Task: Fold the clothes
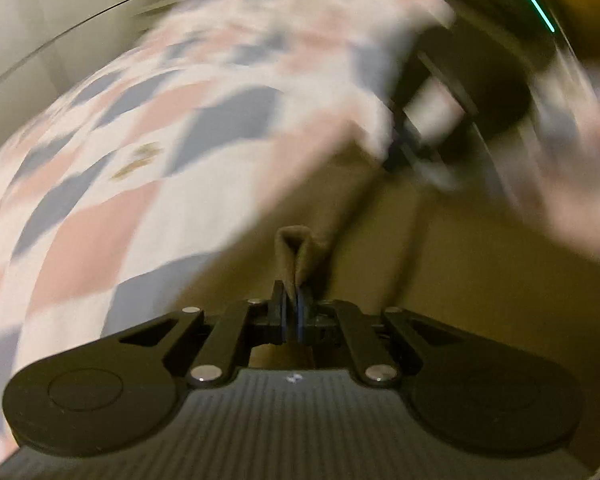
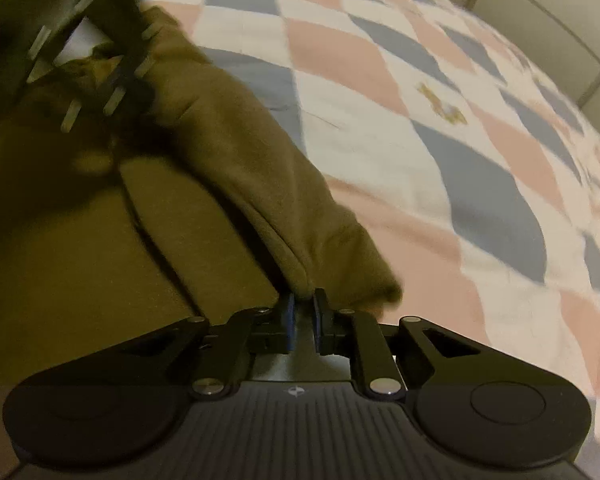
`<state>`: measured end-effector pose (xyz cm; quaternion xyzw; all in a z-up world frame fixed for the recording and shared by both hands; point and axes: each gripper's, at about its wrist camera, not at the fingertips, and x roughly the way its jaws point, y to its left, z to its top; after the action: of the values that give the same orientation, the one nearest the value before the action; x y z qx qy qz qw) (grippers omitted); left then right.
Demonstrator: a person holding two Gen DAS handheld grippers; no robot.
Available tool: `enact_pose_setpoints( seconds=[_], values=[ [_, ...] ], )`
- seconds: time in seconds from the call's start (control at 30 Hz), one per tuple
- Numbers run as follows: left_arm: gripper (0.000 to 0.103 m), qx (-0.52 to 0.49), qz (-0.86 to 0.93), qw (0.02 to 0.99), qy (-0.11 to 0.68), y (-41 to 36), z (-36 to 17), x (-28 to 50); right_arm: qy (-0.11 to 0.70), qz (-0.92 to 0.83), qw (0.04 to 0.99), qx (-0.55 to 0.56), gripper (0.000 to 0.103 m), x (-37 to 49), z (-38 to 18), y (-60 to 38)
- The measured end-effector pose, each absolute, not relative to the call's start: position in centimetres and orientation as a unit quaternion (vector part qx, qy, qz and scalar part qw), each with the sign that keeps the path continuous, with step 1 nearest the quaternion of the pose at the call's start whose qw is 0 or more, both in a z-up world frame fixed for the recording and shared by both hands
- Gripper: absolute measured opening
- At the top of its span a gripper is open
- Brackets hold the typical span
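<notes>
left tool (image 1: pixel 291 312): jaws nearly together, pinching a fold of the olive garment (image 1: pixel 296 252)
right tool (image 2: pixel 303 320): jaws narrow, clamped on an edge of the same garment (image 2: pixel 228 152)
garments: 1, olive-brown, stretched between the 2 tools, lying over the bed
bed cover (image 2: pixel 420 100): 1, checked pink, blue and white quilt
tools counted: 2, each visible in the other's view, blurred

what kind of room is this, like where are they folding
Probably a bedroom: the olive garment lies on a checked pink, blue and white quilt like a bedspread, with pale panelled wall or wardrobe fronts close behind it.
</notes>
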<state>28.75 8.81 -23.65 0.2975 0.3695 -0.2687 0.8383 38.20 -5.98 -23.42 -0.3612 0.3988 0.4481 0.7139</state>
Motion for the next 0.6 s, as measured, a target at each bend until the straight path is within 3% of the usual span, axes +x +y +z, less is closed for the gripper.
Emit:
enact_pose_setpoints(
  seconds=[0.03, 0.17, 0.27, 0.43, 0.6],
  values=[
    [0.003, 0.341, -0.269, 0.828, 0.356, 8.0, -24.5, 28.0, 0.41, 0.431, 0.723, -0.352, 0.033, 38.8, -22.8, -6.0],
    [0.004, 0.366, -0.267, 0.826, 0.337, 6.6, -25.1, 27.4, 0.425, 0.408, 0.788, -0.178, 0.034, 42.1, -19.1, -7.3],
    [0.004, 0.398, -0.263, 0.816, 0.325, 6.3, -25.5, 26.9, 0.442, 0.435, 0.781, -0.074, 0.032, 43.4, -19.5, -6.7],
    [0.006, 0.442, -0.264, 0.797, 0.317, 7.0, -26.2, 24.6, 0.473, 0.425, 0.755, -0.162, 0.033, 41.8, -25.0, -5.0],
    [0.013, 0.369, -0.224, 0.829, 0.355, 11.3, -23.4, 24.3, 0.451, 0.412, 0.774, -0.168, 0.033, 40.4, -23.2, -5.8]
  ],
)
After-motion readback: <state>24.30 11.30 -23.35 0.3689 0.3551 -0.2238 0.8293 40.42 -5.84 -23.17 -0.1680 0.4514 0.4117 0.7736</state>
